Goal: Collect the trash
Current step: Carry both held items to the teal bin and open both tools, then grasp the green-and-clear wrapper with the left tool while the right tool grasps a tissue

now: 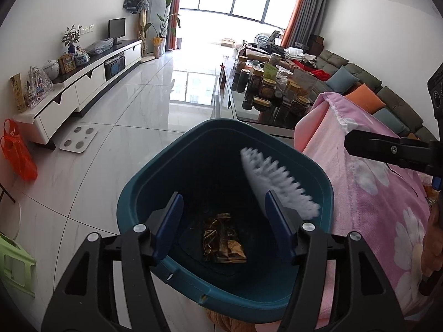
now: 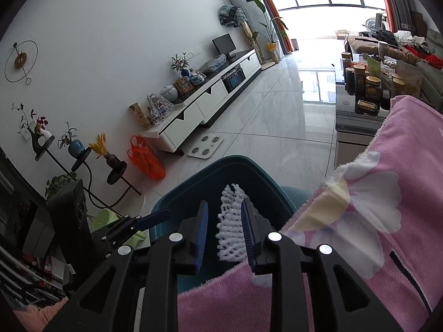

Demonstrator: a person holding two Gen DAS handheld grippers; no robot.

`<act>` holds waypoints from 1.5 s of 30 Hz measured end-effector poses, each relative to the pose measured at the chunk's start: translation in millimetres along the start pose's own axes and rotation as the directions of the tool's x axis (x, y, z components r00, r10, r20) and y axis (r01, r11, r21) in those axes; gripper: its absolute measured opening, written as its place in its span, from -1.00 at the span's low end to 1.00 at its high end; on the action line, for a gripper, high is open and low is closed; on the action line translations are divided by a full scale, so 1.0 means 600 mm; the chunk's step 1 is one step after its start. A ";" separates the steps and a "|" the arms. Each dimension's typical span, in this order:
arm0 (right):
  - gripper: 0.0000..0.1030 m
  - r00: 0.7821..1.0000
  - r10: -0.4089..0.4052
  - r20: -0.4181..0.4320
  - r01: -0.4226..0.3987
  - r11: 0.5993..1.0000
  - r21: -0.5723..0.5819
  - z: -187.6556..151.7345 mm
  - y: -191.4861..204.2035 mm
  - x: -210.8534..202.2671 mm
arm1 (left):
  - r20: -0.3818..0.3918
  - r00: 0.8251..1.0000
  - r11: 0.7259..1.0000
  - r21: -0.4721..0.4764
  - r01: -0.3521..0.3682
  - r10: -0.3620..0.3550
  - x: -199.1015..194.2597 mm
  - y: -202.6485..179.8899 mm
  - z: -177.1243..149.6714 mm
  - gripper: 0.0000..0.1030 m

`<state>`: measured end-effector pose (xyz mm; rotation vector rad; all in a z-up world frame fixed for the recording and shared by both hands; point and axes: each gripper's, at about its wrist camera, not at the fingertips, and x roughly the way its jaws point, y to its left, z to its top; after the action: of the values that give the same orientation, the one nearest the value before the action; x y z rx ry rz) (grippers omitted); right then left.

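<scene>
White foam net point(image 1: 278, 184) hangs tilted, lengthwise, over teal bin point(image 1: 155, 182).

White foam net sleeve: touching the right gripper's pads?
Cannot tell. In the right wrist view the white foam net sleeve sits between the right gripper pads, against the right one; blurred in the left view.

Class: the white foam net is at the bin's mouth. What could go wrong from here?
1. The foam net lies between the right gripper's parted jaws; it might snag on a pad.
2. It sits near the teal bin's rim by the pink blanket, so it could land on the cloth instead.
</scene>
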<state>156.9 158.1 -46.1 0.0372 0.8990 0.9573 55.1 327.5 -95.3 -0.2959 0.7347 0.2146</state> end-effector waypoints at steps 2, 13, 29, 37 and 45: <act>-0.52 1.000 0.009 0.013 -0.009 1.000 0.002 -0.002 -0.003 -0.011 | 0.030 1.000 1.000 -0.004 -0.009 0.009 -0.012 -0.002 -0.001 0.23; -0.28 0.990 0.021 0.138 -0.014 0.999 -0.050 -0.046 -0.004 -0.156 | 0.193 0.976 0.988 0.138 0.070 -0.096 -0.137 -0.108 -0.002 0.40; -0.22 0.902 -0.287 0.321 0.252 0.956 0.147 -0.213 -0.123 -0.424 | 0.003 0.862 0.777 0.435 0.455 -0.506 -0.156 -0.415 -0.090 0.49; -0.21 0.847 -0.432 0.310 0.323 0.881 0.345 -0.299 -0.207 -0.487 | -0.090 0.818 0.690 0.489 0.533 -0.568 -0.140 -0.515 -0.107 0.49; -0.21 0.822 -0.469 0.323 0.313 0.846 0.432 -0.329 -0.254 -0.507 | -0.158 0.802 0.659 0.490 0.571 -0.577 -0.105 -0.566 -0.095 0.49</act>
<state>50.9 -220.4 -38.5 0.3470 0.6322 0.3525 73.7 -15.3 -27.9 0.0043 0.6241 -0.5949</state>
